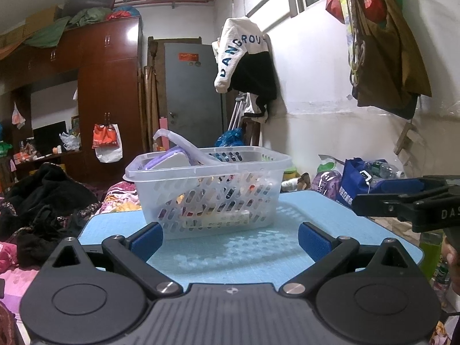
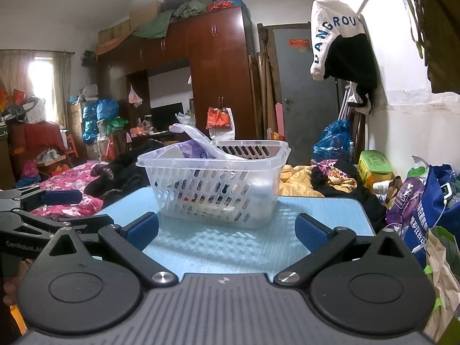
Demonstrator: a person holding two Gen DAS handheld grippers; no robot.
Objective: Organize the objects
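My pale blue textured table top (image 1: 330, 215) carries only the clear perforated plastic basket (image 1: 207, 189) near its far edge, already filled; sorting looks nearly done. Left gripper (image 1: 230, 241) and right gripper (image 2: 227, 231) both gape, empty.

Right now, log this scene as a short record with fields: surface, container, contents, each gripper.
surface: light blue table, bare around the container
container: clear perforated plastic basket, upright, near the table's middle
contents: several items inside, mostly unclear through the holes; a purple-and-white pack and a clear plastic piece stick up above the rim
left gripper: open, empty, facing the basket, not touching it
right gripper: open, empty, facing the basket, not touching it
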